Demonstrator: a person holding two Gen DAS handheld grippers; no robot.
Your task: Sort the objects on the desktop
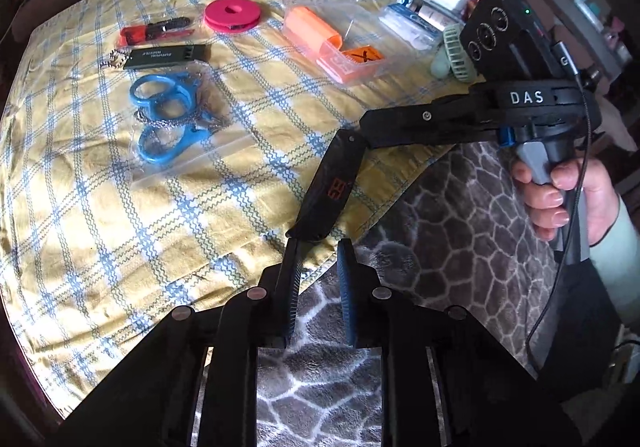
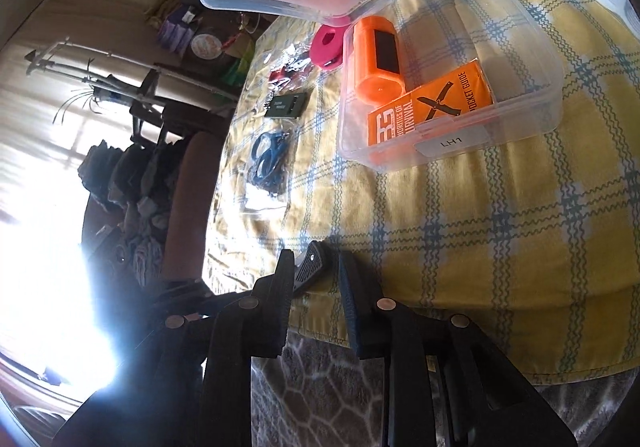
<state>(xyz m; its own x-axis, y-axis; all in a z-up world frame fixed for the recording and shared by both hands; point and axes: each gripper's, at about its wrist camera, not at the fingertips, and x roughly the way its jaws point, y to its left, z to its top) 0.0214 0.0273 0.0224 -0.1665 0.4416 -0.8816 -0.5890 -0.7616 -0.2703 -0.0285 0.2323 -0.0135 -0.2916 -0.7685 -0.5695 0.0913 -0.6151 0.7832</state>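
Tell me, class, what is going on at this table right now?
A person is sorting small survival gear on a yellow checked cloth. The right gripper is touching the upper end of a black folding knife at the cloth's edge, while the left gripper is open just below the knife's lower end. An open clear box already holds an orange tube and an orange pocket guide. A pink spool, a whistle and bagged blue rings lie outside it.

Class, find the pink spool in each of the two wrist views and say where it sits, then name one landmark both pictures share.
Left wrist view: the pink spool lies on the checked cloth at upper centre, left of the clear plastic box.
Right wrist view: the pink spool is at upper centre, partly hidden behind the box's left wall.
Shared landmark: the orange cylinder inside the box.
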